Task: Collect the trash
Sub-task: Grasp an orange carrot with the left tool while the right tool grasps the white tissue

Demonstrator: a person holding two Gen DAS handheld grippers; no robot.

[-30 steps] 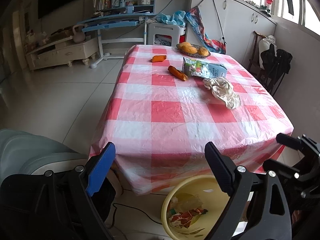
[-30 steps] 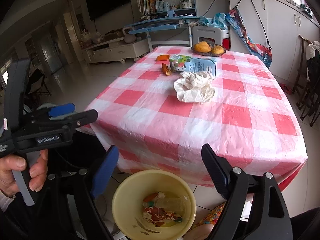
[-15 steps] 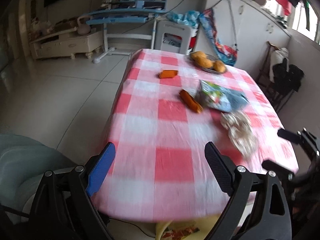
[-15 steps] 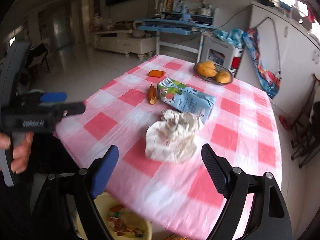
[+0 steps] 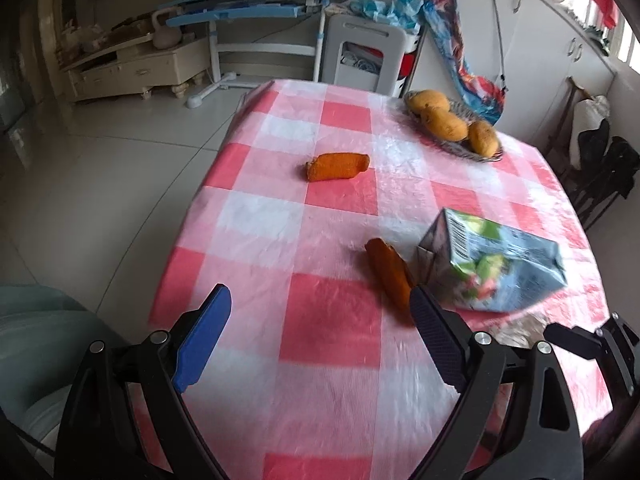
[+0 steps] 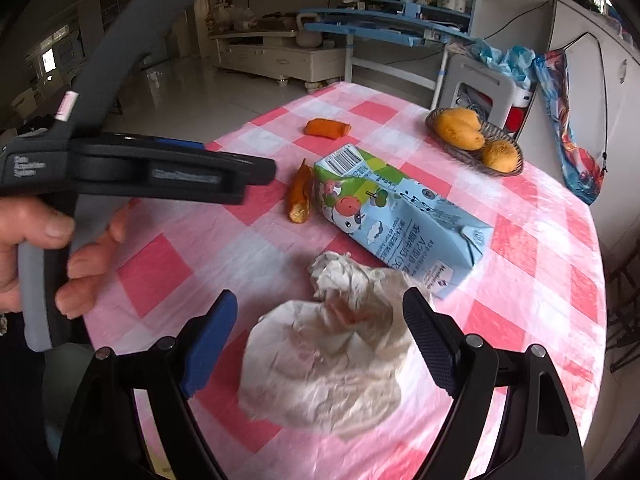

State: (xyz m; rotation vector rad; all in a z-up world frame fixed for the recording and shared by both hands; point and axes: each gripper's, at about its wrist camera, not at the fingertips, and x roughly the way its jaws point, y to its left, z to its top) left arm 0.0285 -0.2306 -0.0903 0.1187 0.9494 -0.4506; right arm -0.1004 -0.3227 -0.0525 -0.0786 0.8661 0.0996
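Observation:
A crumpled white paper wrapper (image 6: pixel 332 364) lies on the checked table between the fingers of my open right gripper (image 6: pixel 320 340), just ahead of them. A light-blue milk carton (image 6: pixel 396 224) lies on its side behind it; it also shows in the left wrist view (image 5: pixel 492 268). An orange peel piece (image 5: pixel 390 274) lies beside the carton, and it also shows in the right wrist view (image 6: pixel 300 196). A second orange piece (image 5: pixel 336 166) lies farther back. My left gripper (image 5: pixel 320 336) is open and empty above the table's near left part, the near peel by its right finger.
A wicker basket of mangoes (image 5: pixel 452 124) stands at the table's far right. The pink checked tablecloth (image 5: pixel 328 336) covers the table. A white stool (image 5: pixel 364 52), a blue desk and a dark chair (image 5: pixel 600 176) stand around the table.
Both grippers rose from the yellow bin below the table edge and moved forward over the table. The right one now straddles the crumpled wrapper; the bin is out of view.

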